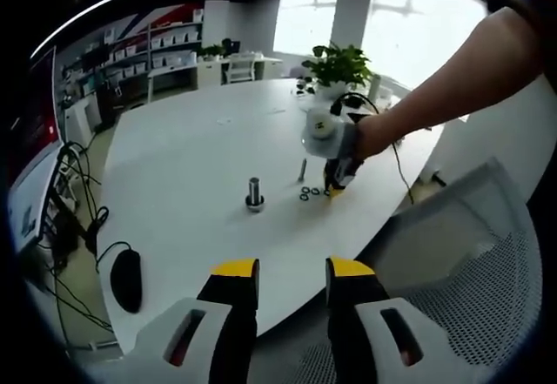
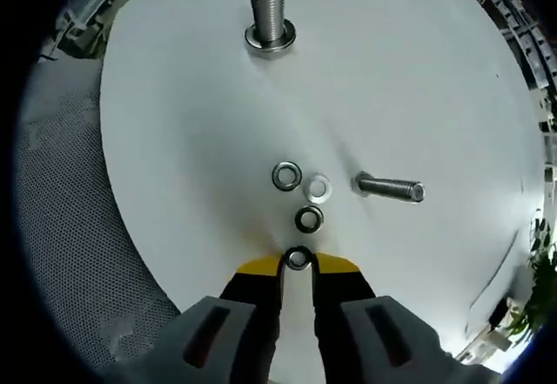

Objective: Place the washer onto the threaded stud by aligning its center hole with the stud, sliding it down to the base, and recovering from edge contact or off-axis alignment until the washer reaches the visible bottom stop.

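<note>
Left gripper view, left to right: black mouse (image 1: pixel 126 278) at lower left on the white counter (image 1: pixel 174 158), threaded stud (image 1: pixel 254 194) upright near centre, left tool (image 1: pixel 292 271) at the bottom with jaws parted and nothing between them, hovering off the counter's near edge. Right of the stud, a cluster of small washers (image 1: pixel 311 192) with a second bolt (image 1: pixel 302 171) just behind. Further right, right tool (image 1: pixel 335 179) lowered to the cluster's edge, held by a person's hand (image 1: pixel 370 136); potted plant (image 1: pixel 335 66) at upper centre-right.

Right gripper view: threaded stud (image 2: pixel 268 14) at upper centre, standing on its flanged base, no washer on it yet. Below, 4 washers near centre; lowest washer (image 2: pixel 298 258) seated between the yellow tips of the right tool (image 2: pixel 298 266), jaws closed in around its rim, apparently pinching it, though a firm grip cannot be confirmed. Loose bolt (image 2: pixel 392 188) lying on its side at centre right.

Step in hand: pickup of 1 washer, judged barely started in terms of the whole task. Next move, by judgement: lift clear of the neighbouring washers, carry toward the stud well apart at the top of frame, level the ring, centre its hole over the thread tip, then lower to the base. Risk: thin washer tilting in the pinch and catching on the thread edge.
</note>
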